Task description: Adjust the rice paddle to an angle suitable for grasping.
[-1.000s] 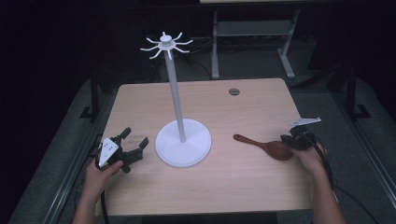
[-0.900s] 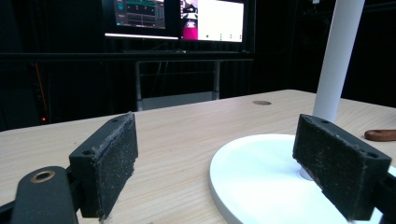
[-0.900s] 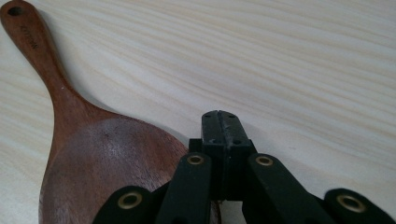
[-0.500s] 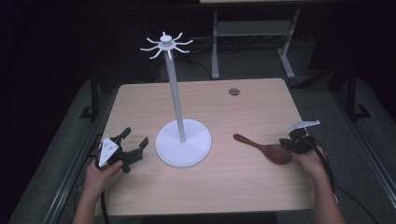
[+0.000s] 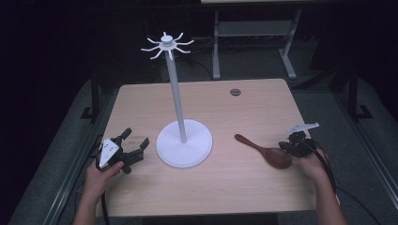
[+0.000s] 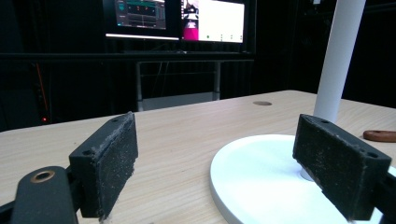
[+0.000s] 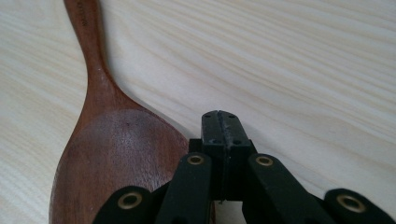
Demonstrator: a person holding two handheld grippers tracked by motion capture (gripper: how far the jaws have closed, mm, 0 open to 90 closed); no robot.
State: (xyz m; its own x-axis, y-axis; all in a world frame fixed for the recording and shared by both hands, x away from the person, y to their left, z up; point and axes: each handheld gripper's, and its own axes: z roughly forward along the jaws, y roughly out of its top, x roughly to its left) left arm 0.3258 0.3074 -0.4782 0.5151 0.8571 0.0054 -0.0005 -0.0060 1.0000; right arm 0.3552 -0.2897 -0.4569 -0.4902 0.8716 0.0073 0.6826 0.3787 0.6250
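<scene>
The right gripper (image 7: 219, 119) has its fingers (image 7: 218, 135) pressed flat together with nothing between them. Their tips point down at the worktop (image 7: 303, 70), just beside the right edge of the wooden spoon (image 7: 116, 158); whether they touch the bowl's rim cannot be told. In the high view this gripper (image 5: 292, 146) sits at the bowl end of the spoon (image 5: 265, 152), which lies flat on the worktop (image 5: 225, 187) near its right edge, bowl towards the person's right hand (image 5: 312, 164) and handle running away towards the white stand (image 5: 183, 147).

The left gripper (image 6: 229, 168) has its fingers (image 6: 109, 163) wide apart and empty, held low and level over the wood. Between them shows the round base of the stand (image 6: 261, 177), with its pole rising at the right. In the high view the left gripper (image 5: 131, 147) rests near the worktop's left edge, just left of the base, held by the left hand (image 5: 101, 176). The stand's pole ends in a ring of white hooks (image 5: 166, 45).
</scene>
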